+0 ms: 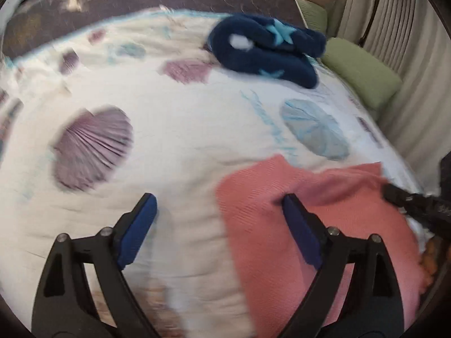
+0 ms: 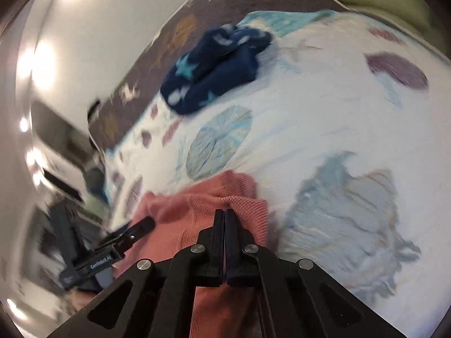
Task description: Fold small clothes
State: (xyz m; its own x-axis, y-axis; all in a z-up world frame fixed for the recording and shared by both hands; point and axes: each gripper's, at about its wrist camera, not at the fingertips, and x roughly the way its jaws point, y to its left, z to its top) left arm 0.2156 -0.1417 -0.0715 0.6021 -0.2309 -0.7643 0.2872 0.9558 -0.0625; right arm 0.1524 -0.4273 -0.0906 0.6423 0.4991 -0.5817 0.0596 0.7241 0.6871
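Your left tongs stand wide with nothing between the pads: the left pad hangs over bare bedspread, the right pad sits over the left edge of the pink knitted garment. Your right tongs are closed tight, tips at a raised ridge of that same garment; whether any cloth is actually pinched between the pads I cannot tell, since the pads meet with no fabric showing in the seam.

The pink piece lies on the near right part of the bed, rumpled along its far edge. The folded navy star-print garment rests well apart, toward the far side.

Here is what could go wrong:
- If the right tongs hold nothing, lifting will leave the garment lying flat and the fold will not start.
- If they hold only the top layer, the piece may bunch rather than fold cleanly.
- Closing the left tongs where they hang could catch the bedspread along with the garment edge.
- Both views are smeared, so slow down before committing.
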